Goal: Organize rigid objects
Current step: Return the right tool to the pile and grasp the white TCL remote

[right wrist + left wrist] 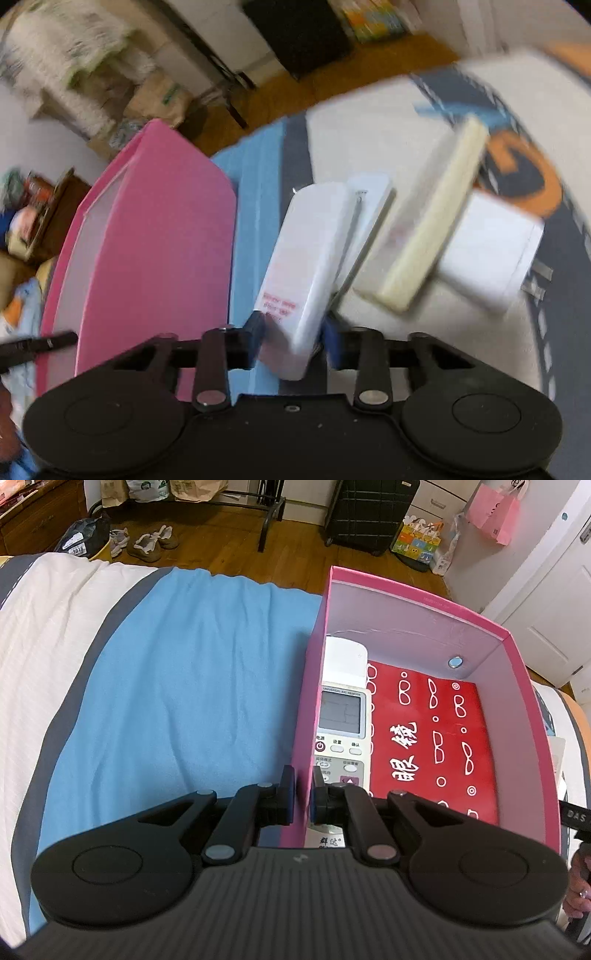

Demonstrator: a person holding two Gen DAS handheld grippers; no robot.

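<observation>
Right wrist view: right hand-held gripper (291, 341) pinches white remote (310, 258), long axis pointing away.

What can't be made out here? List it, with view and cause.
Left wrist: remote lower end, behind the left gripper clamped on the pink box.
Right wrist: white box red print, motion-blurred.
Right wrist: whether the right fingers press it, blurred.
Right wrist: pink box inside, behind its own wall.
</observation>
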